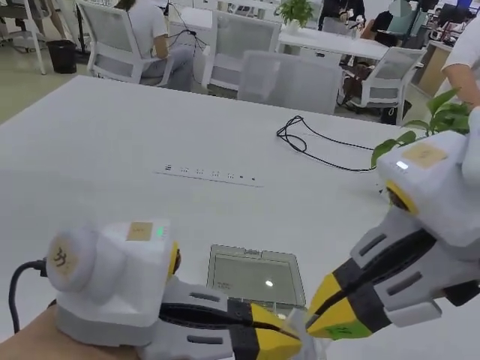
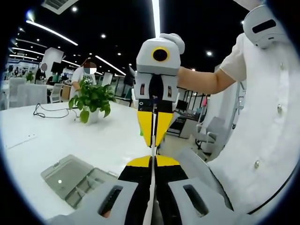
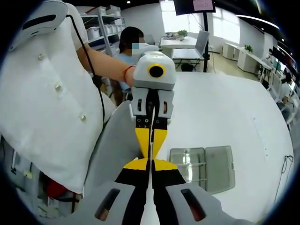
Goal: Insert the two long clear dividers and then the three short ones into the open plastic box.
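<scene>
Divider (image 2: 153,151) pinched between closed left gripper (image 1: 283,342) and right gripper (image 1: 321,324), just nearside of box (image 1: 255,250); insertion likely pending, calling for carrying over and lowering in.

Open-plan office. Upper part of the head view: white desks (image 1: 330,41), grey mesh chairs (image 1: 120,41) and a seated person (image 1: 154,30); centre, a built-in socket strip (image 1: 210,174). Left gripper view: potted plant (image 2: 91,101) at left, ceiling strip lights (image 2: 154,16) at top.
</scene>
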